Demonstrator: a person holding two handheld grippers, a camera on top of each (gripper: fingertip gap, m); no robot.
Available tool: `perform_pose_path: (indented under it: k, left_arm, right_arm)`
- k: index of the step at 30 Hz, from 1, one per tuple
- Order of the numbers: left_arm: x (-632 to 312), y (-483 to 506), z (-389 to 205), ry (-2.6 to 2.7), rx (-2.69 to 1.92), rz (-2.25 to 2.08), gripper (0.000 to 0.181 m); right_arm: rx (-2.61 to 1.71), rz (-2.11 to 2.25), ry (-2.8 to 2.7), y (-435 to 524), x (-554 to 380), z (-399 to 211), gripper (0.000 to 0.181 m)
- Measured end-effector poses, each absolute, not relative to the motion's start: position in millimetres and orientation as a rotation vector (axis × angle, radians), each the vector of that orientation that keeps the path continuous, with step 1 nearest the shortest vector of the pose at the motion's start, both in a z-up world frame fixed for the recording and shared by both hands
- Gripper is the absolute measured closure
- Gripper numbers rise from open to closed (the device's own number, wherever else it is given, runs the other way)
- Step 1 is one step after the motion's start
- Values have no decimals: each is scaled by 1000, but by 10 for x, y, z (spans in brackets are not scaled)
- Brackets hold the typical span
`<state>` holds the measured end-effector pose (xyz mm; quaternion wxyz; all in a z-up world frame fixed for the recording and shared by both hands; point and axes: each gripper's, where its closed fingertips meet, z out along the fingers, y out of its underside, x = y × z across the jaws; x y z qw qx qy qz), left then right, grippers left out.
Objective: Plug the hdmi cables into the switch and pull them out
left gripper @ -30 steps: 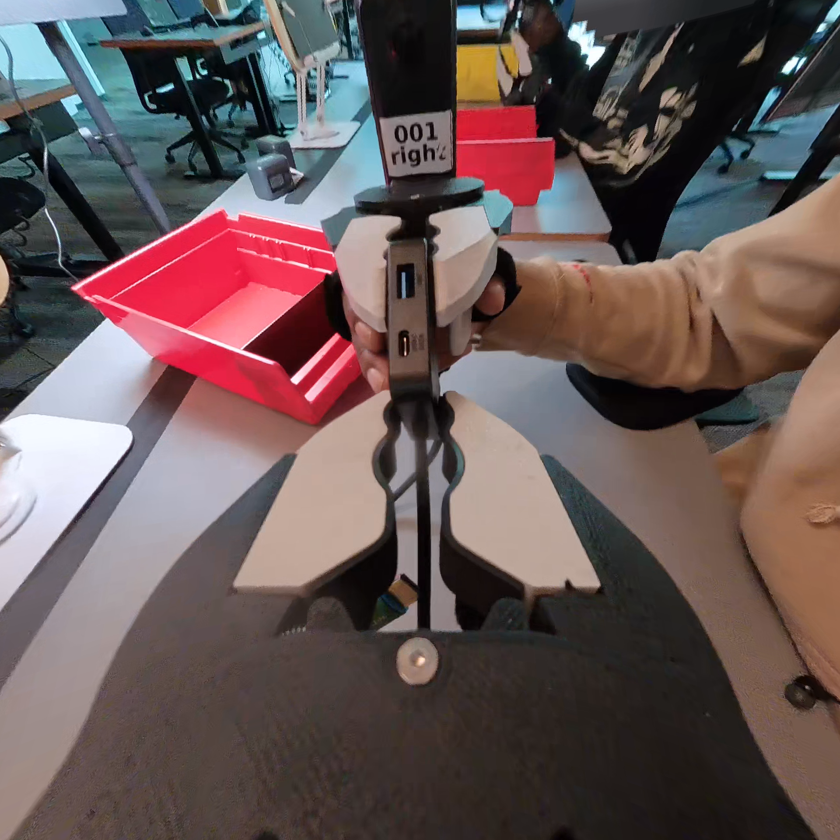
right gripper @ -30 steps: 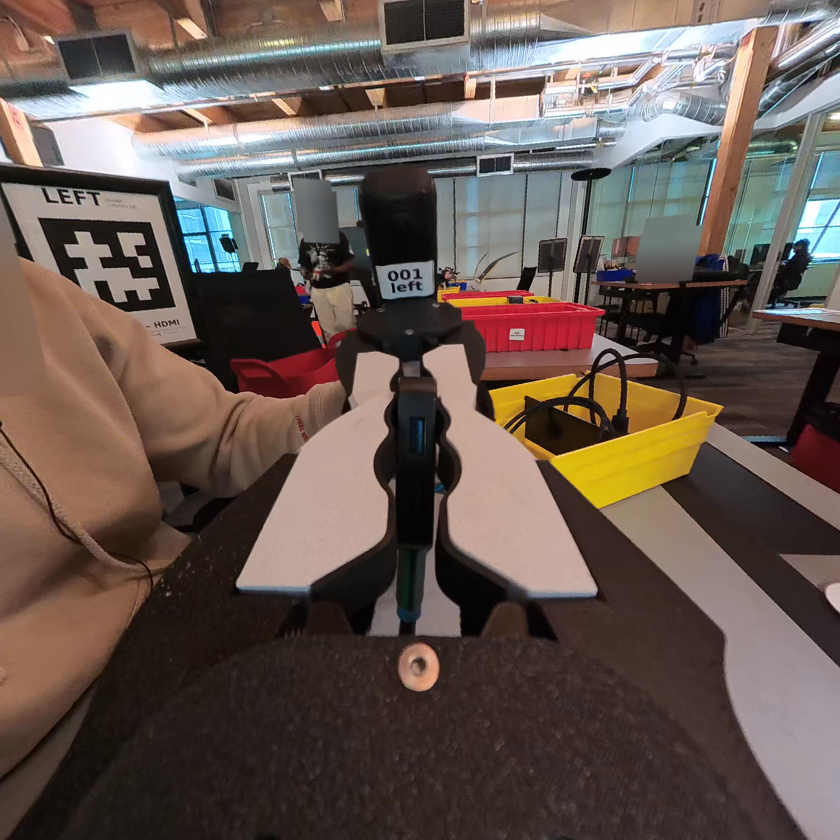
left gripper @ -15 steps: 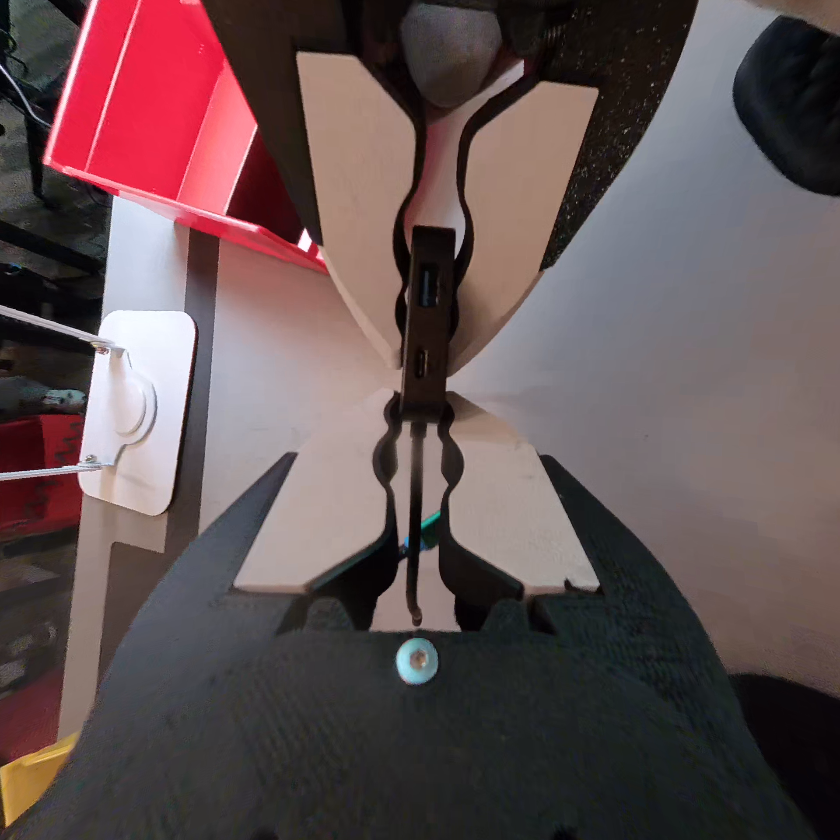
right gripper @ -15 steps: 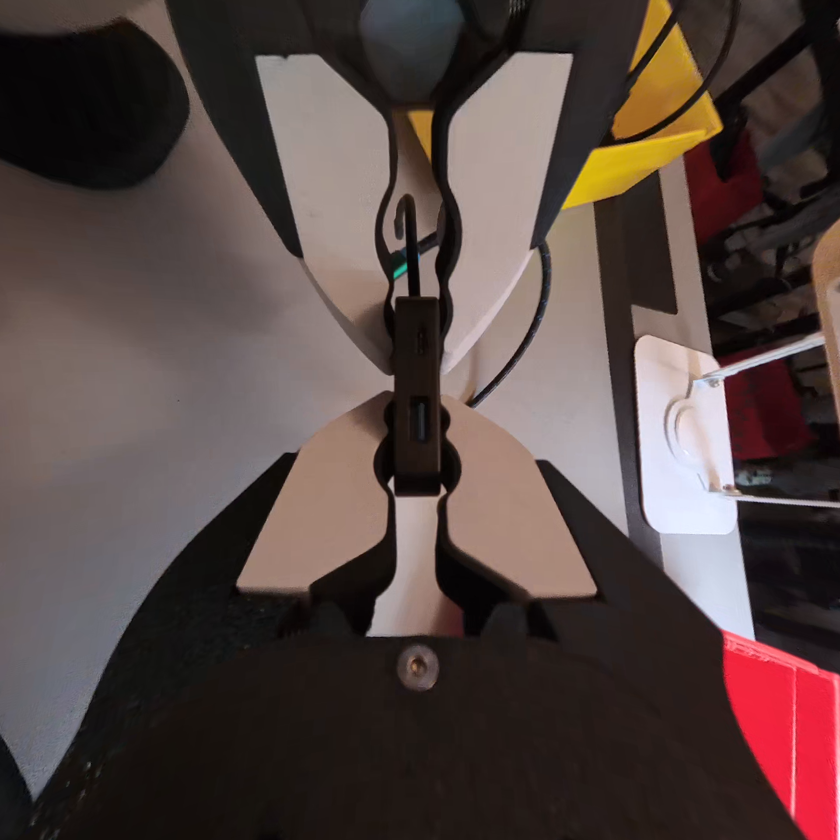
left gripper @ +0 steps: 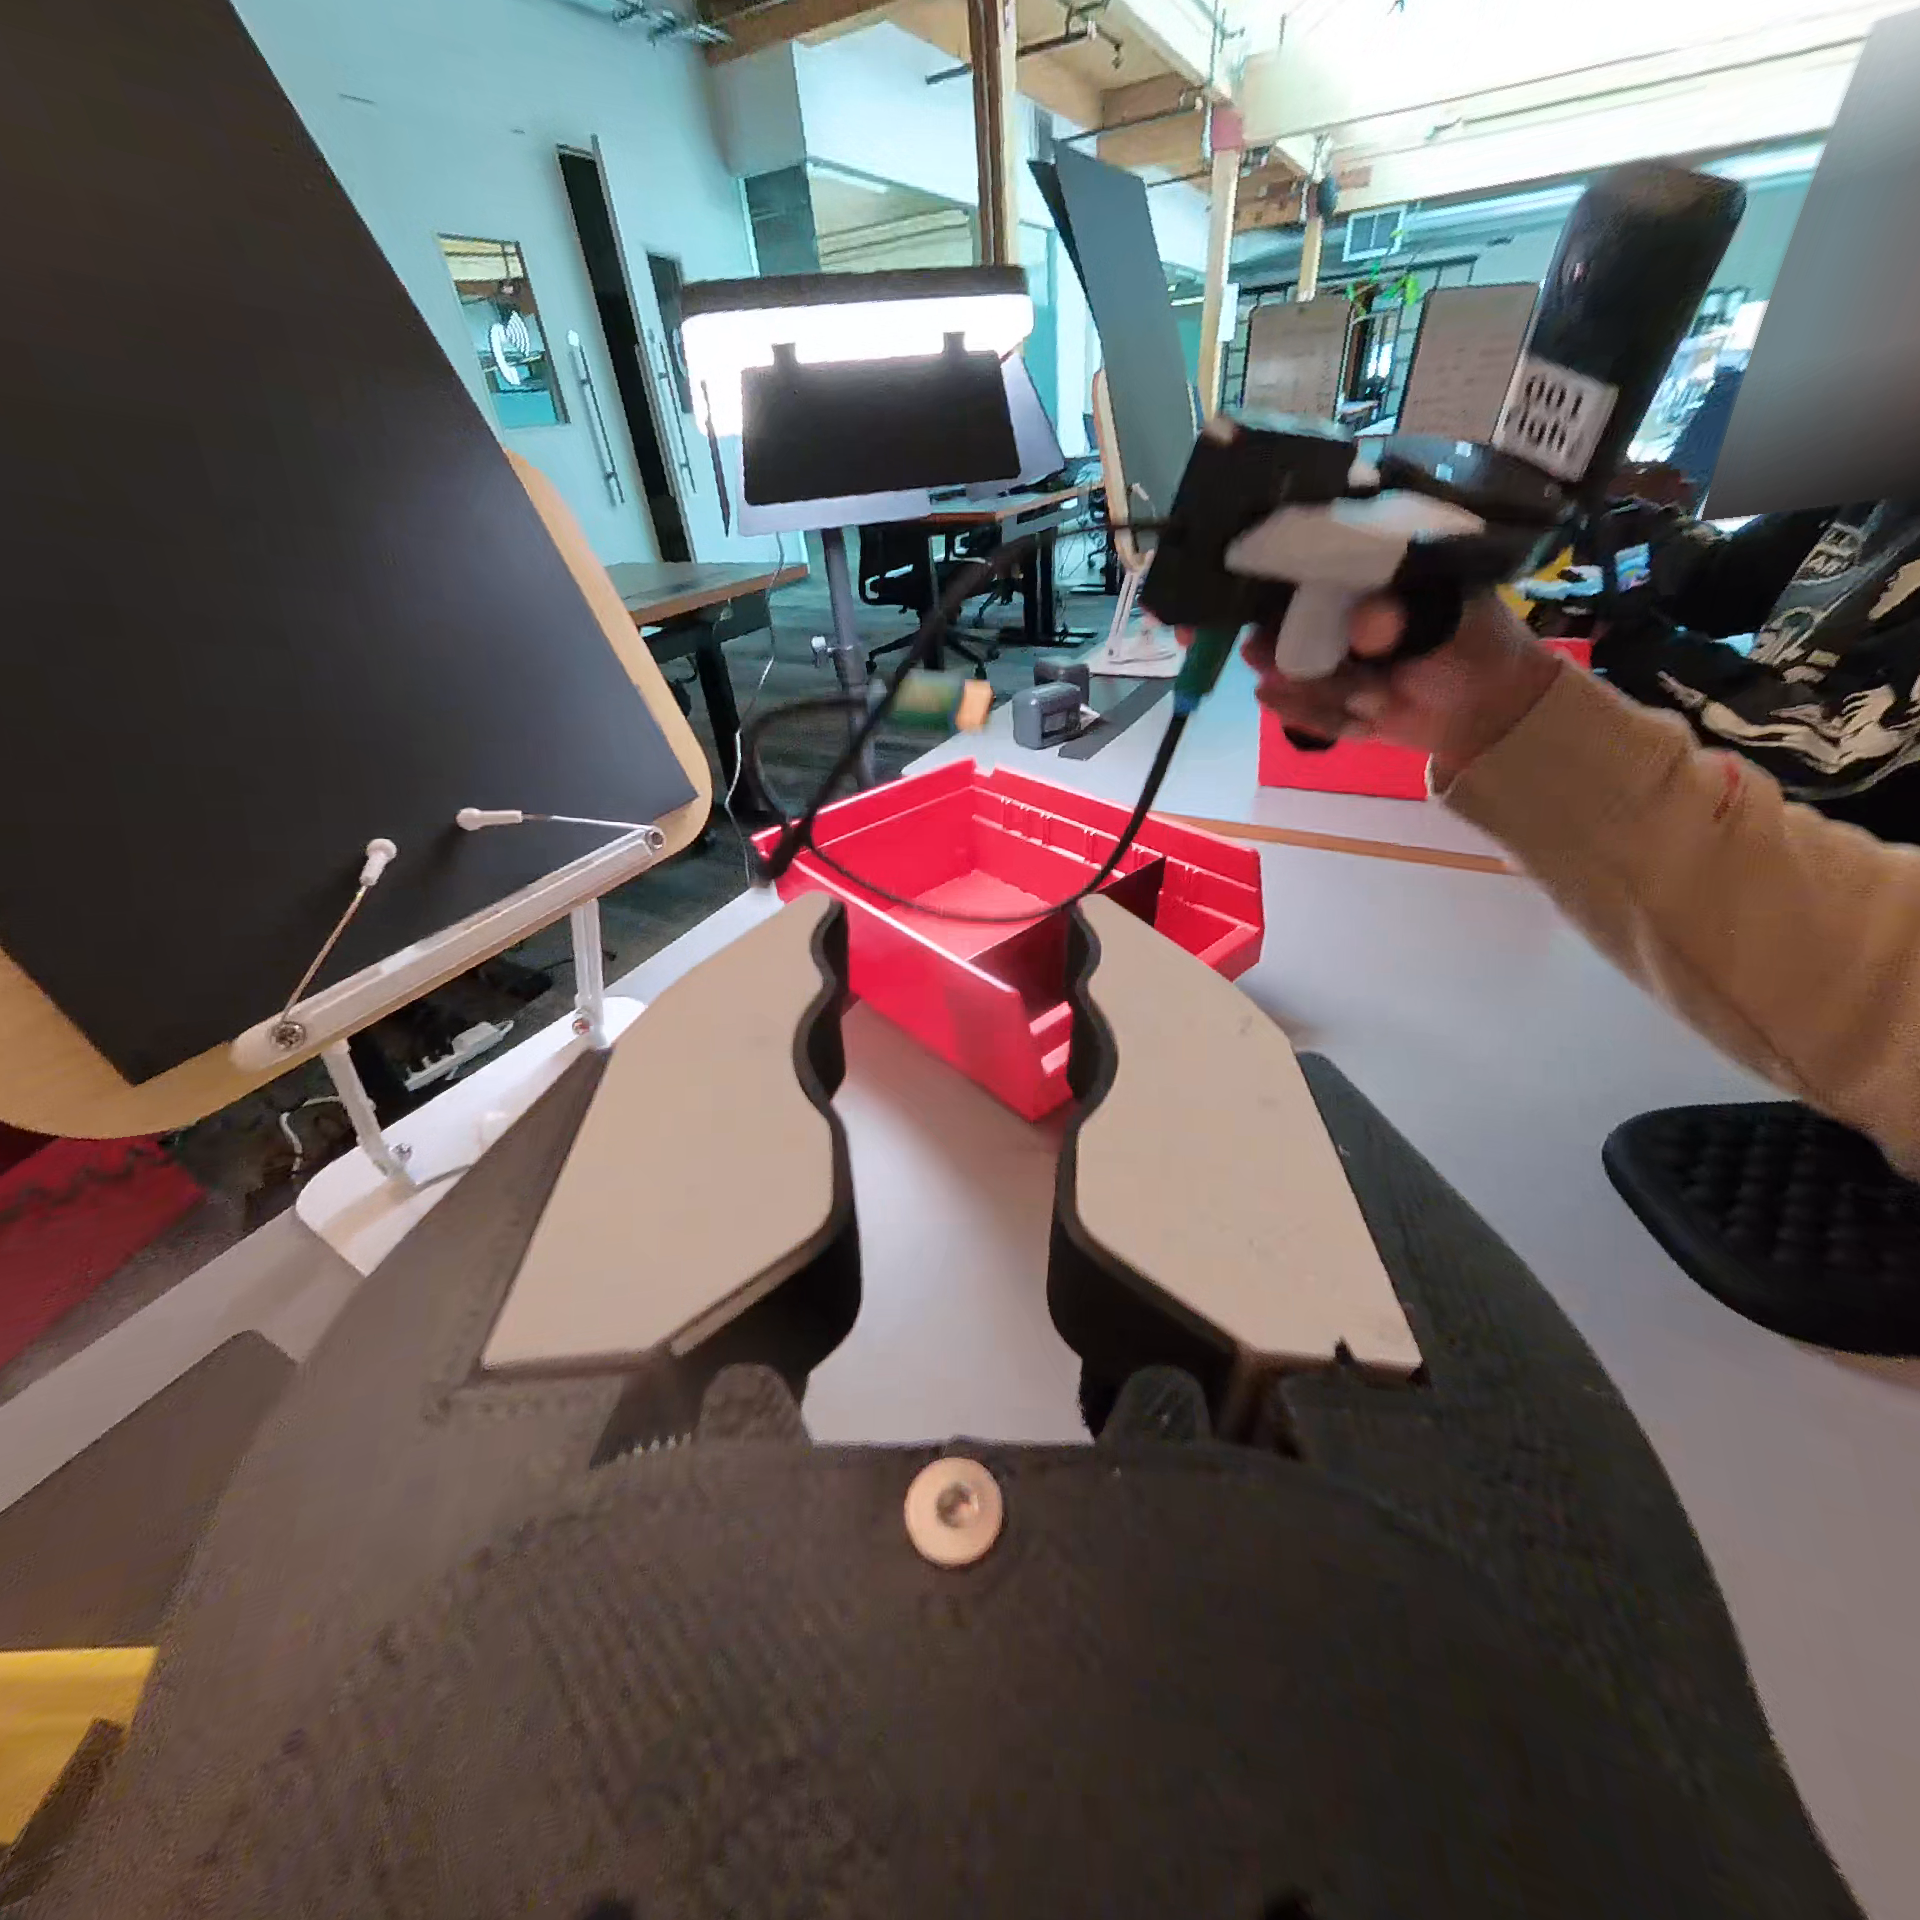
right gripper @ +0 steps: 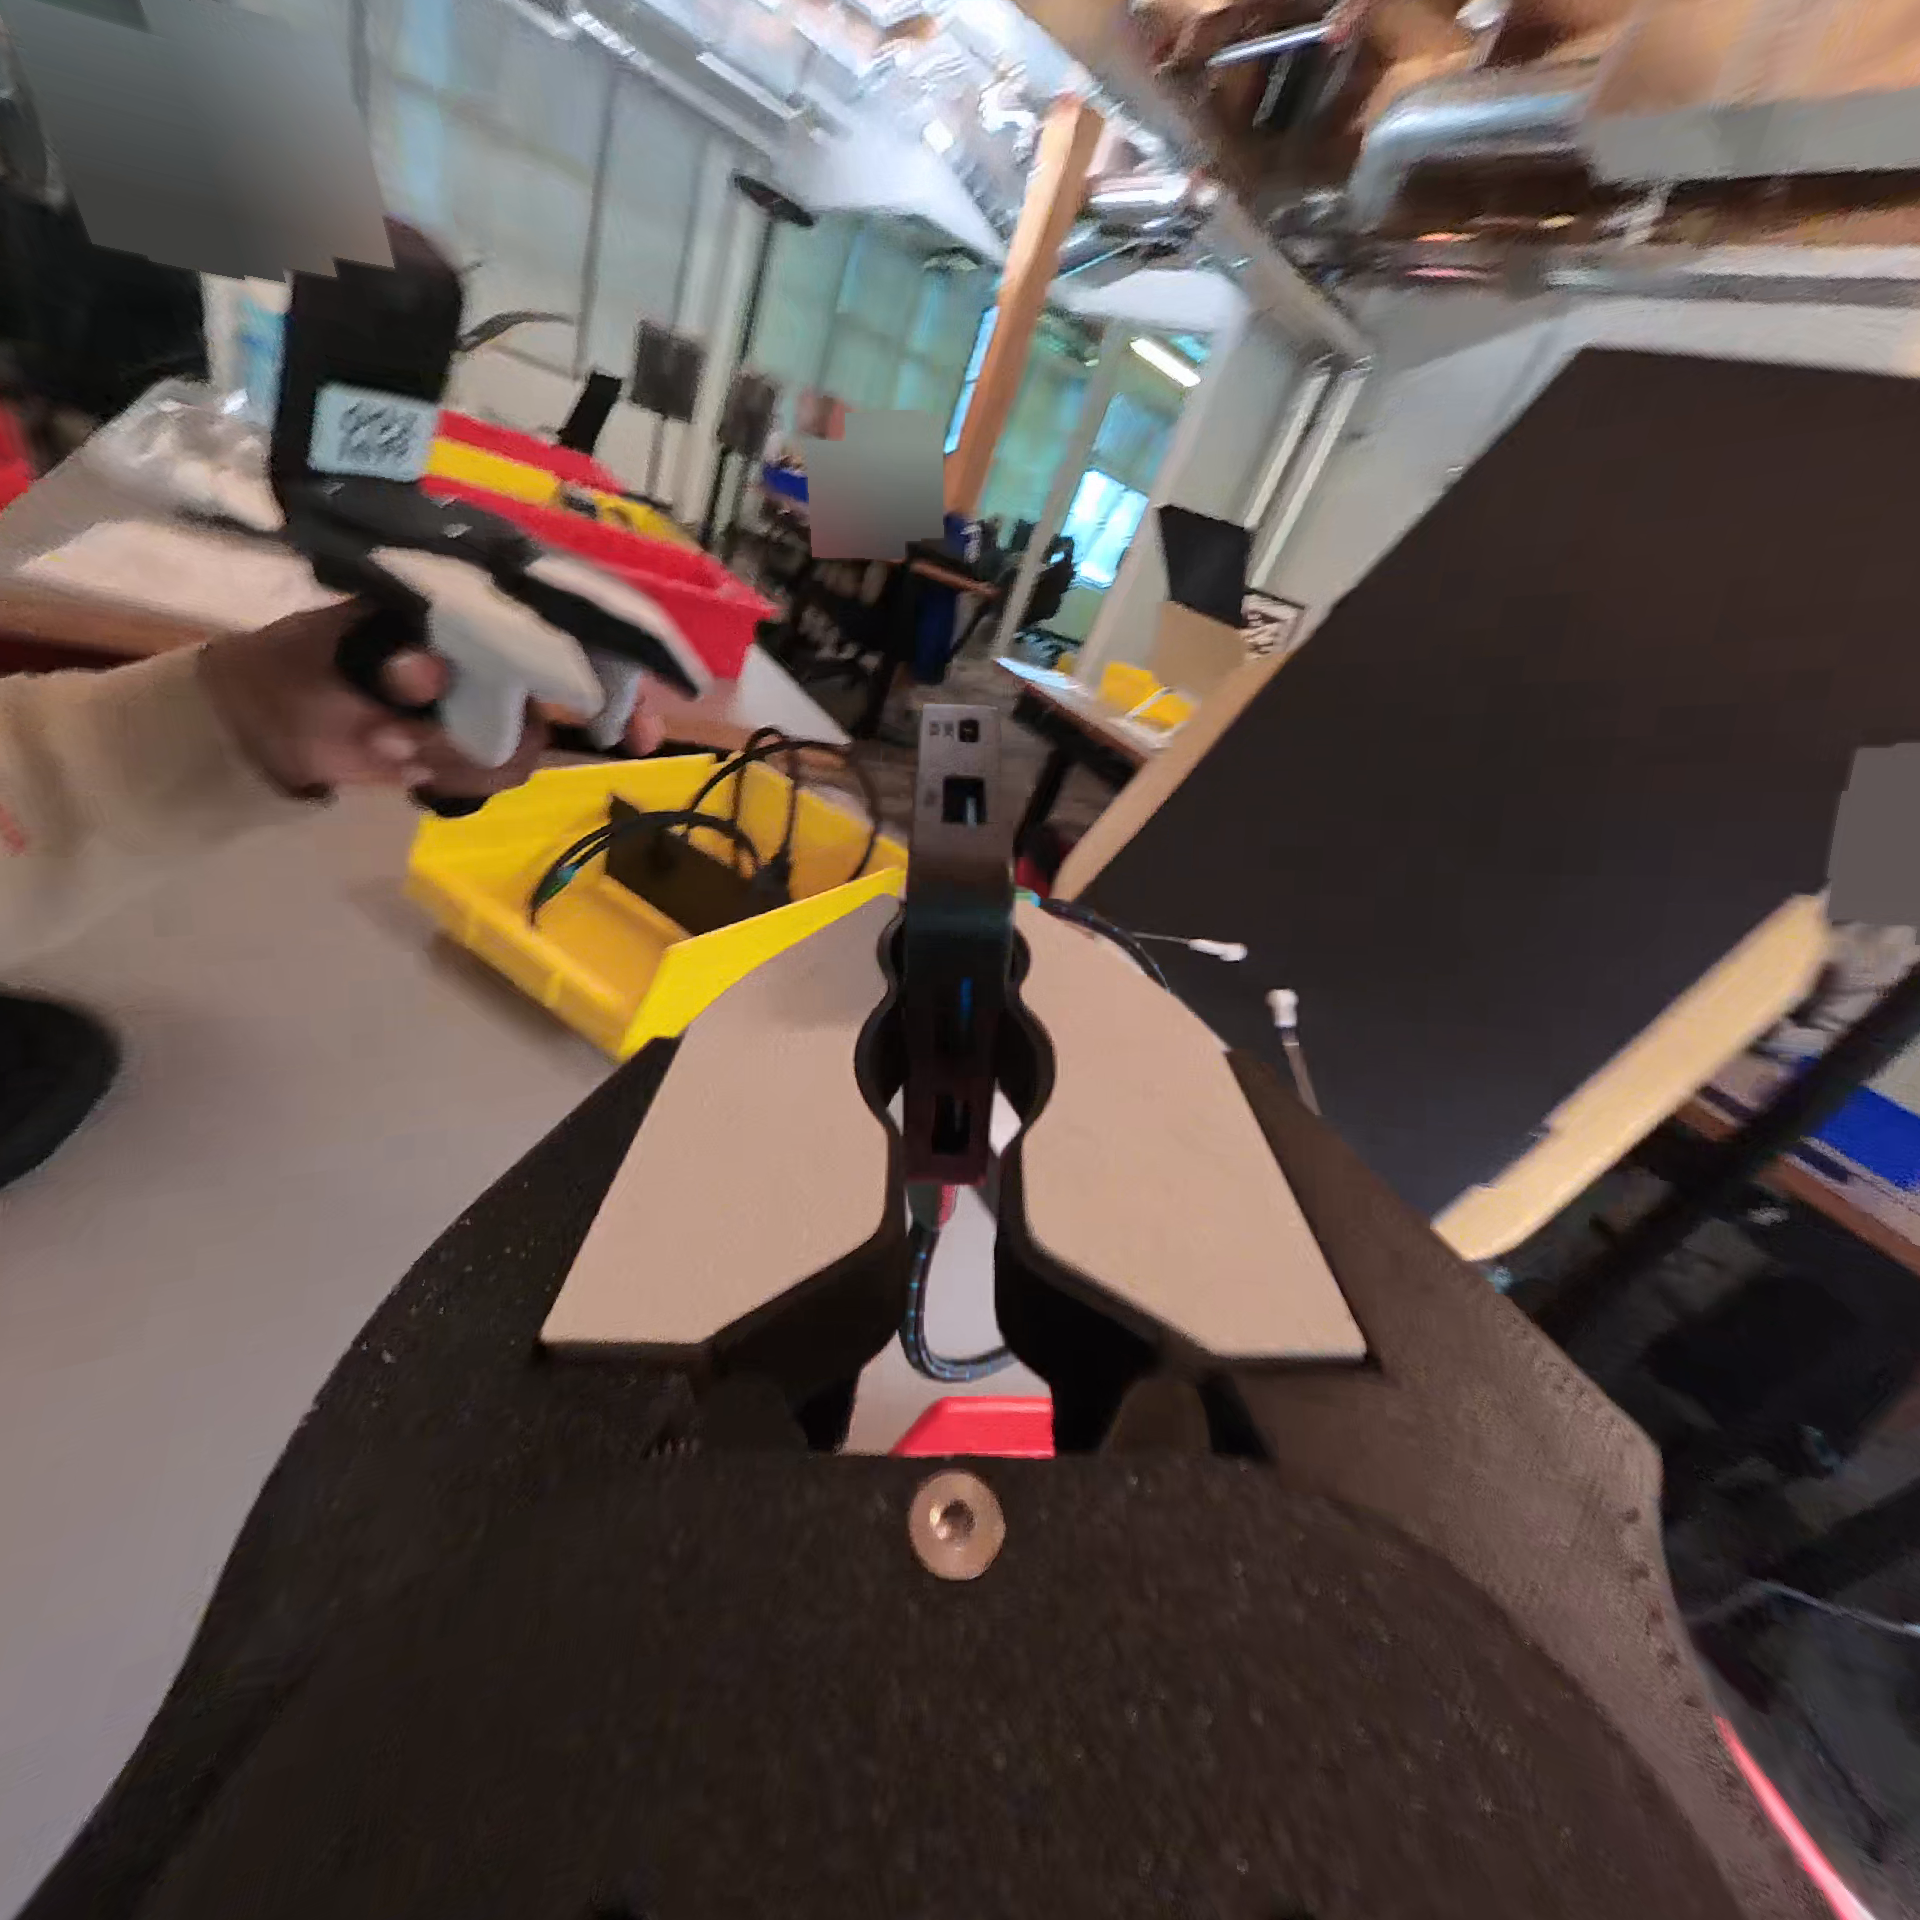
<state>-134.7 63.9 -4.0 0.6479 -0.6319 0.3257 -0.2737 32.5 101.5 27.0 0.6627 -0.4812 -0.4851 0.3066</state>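
My right gripper point(right gripper: 954, 920) is shut on the black switch point(right gripper: 961, 790), which stands up past its fingertips. A braided cable point(right gripper: 935, 1340) trails from the switch's near end. In the left wrist view the right gripper point(left gripper: 1242, 551) holds the switch point(left gripper: 1236, 509) in the air at the upper right. A black cable point(left gripper: 1132, 821) hangs from it in a loop over the red bin, and its free end is blurred. My left gripper point(left gripper: 951, 935) is open and empty above the table. It also shows at the upper left of the right wrist view point(right gripper: 649, 686).
A red bin point(left gripper: 935, 977) sits on the grey table point(left gripper: 1455, 1039) ahead of the left gripper. A yellow bin point(right gripper: 769, 956) holds several cables and a black box. A black board on a stand point(left gripper: 260, 520) rises at the table's edge. A black pad point(left gripper: 1766, 1226) lies at the right. Left tips to right tips: about 20 cm.
My left gripper has opened, let go of the cable at the switch's end and drawn away. My right gripper has kept the switch and lifted it. Both views have swung up from the table.
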Motion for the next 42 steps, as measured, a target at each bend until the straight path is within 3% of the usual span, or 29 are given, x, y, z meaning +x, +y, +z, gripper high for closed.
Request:
perform_pose_path:
  k: [4,7,13,19,23,28,33,42]
  left_arm:
    - [-1262,660,-158,790,-1477,-602,140]
    - [-1204,663,-212,813,-1493,-582,140]
    - [-1226,668,-242,802,-1531,-578,140]
    - [-1314,714,-281,779,-1561,-571,141]
    - [-1379,754,-321,763,-1585,-569,140]
    - [-1469,821,-397,739,-1618,-574,140]
    - [-1546,934,-539,717,-1661,-572,140]
    - [-1836,1084,-737,673,-1752,-498,138]
  right_arm:
    - [-1174,581,-1045,1426,575,503,168]
    - [-1308,390,-1088,1862,725,330,168]
    - [-1616,7,-1145,2716,1113,-735,167]
    - [-1874,-48,-1236,2879,1133,-1708,166]
    - [-1935,-86,-1327,2732,947,-1873,144]
    - [-1804,244,-1194,2237,541,-1372,134]
    - [-1671,710,-956,1504,262,-936,140]
    - [-1509,968,-957,768,-453,-1644,151]
